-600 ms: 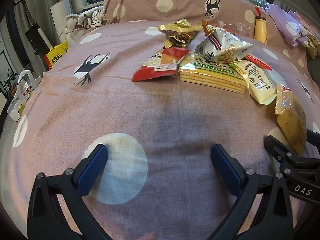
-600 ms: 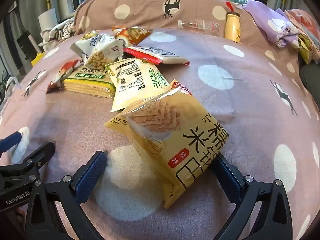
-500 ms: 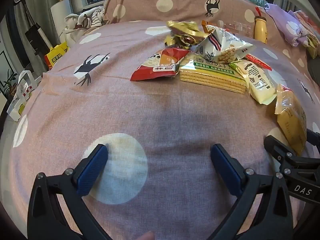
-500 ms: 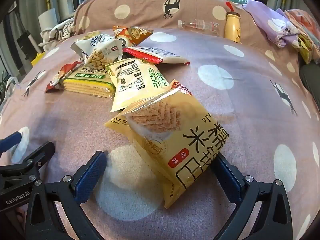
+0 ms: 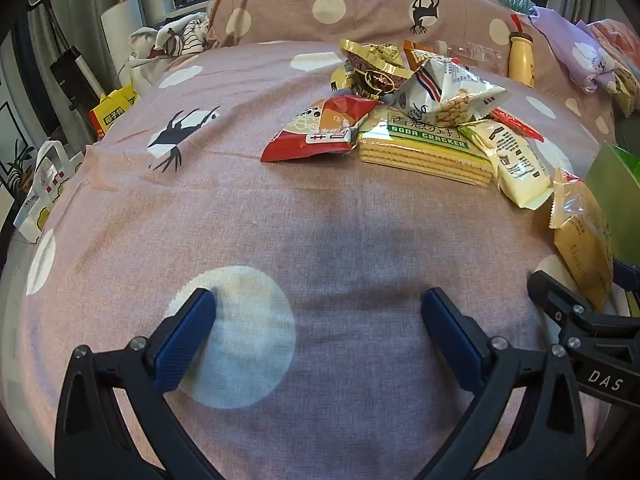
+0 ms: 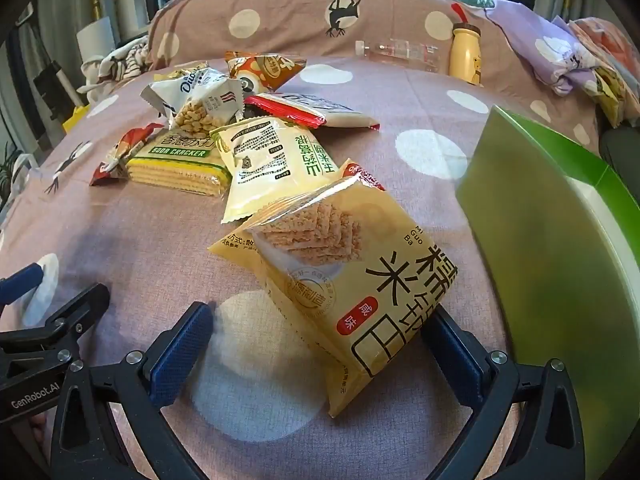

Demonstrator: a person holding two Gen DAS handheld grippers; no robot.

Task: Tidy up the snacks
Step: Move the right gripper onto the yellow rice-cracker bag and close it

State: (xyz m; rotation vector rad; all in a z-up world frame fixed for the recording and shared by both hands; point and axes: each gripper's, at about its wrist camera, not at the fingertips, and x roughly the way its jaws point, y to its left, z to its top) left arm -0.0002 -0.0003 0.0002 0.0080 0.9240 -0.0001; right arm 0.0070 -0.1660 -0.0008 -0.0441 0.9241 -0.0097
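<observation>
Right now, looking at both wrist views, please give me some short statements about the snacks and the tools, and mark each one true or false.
1. The left tool has only bedspread between its open fingers. True.
2. The right tool is shut tight on the soda cracker pack. False: its fingers stand wide, and the yellow rice cracker bag lies between them.
3. A green box shows at the right edge of the right wrist view. True.
4. The red snack bag lies on top of the soda cracker pack. False: it lies beside it, on its left in the left wrist view.
5. The yellow bottle stands upright near the pillow. True.
</observation>
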